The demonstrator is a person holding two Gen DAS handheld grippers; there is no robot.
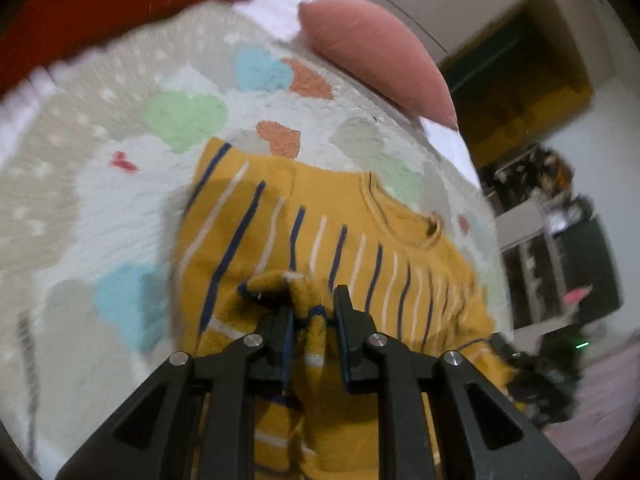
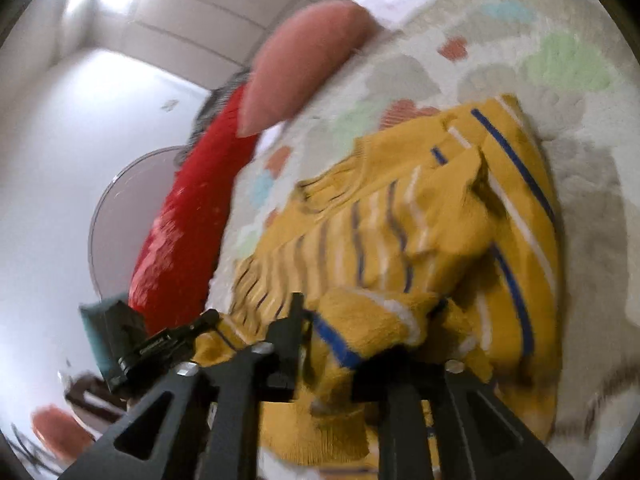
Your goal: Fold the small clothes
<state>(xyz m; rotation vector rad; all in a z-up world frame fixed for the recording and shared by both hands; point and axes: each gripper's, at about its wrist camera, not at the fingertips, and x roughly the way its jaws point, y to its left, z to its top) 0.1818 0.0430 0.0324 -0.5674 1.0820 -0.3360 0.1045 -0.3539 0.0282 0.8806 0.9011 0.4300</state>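
1. Pale bedding printed with pastel hearts, the blanket (image 1: pixel 100 200) (image 2: pixel 580 184), covers the bed; bare blanket lies open from 8 to 11 o'clock of the garment in the left wrist view.
2. At 11 o'clock a red pillow (image 1: pixel 120 12) (image 2: pixel 184 232) lines the bed's edge; a pink cushion (image 1: pixel 380 60) (image 2: pixel 304 64) sits at 1 o'clock, well apart from the garment.
3. Mustard striped sweater (image 1: pixel 340 216) (image 2: pixel 400 216) lies mid-blanket, its long axis running from 10 to 4 o'clock, neckline toward 2 o'clock, lower part bunched near the camera.
4. Left tongs (image 1: pixel 312 316) stand slightly spread, a bunched fold of sweater between the fingers; whether they pinch it I cannot tell.
5. Right tongs (image 2: pixel 340 344) are parted around a thick cuff-like roll; blur hides any contact.
6. Beyond the bed's 3 o'clock edge, cluttered shelves (image 1: pixel 560 240) stand.
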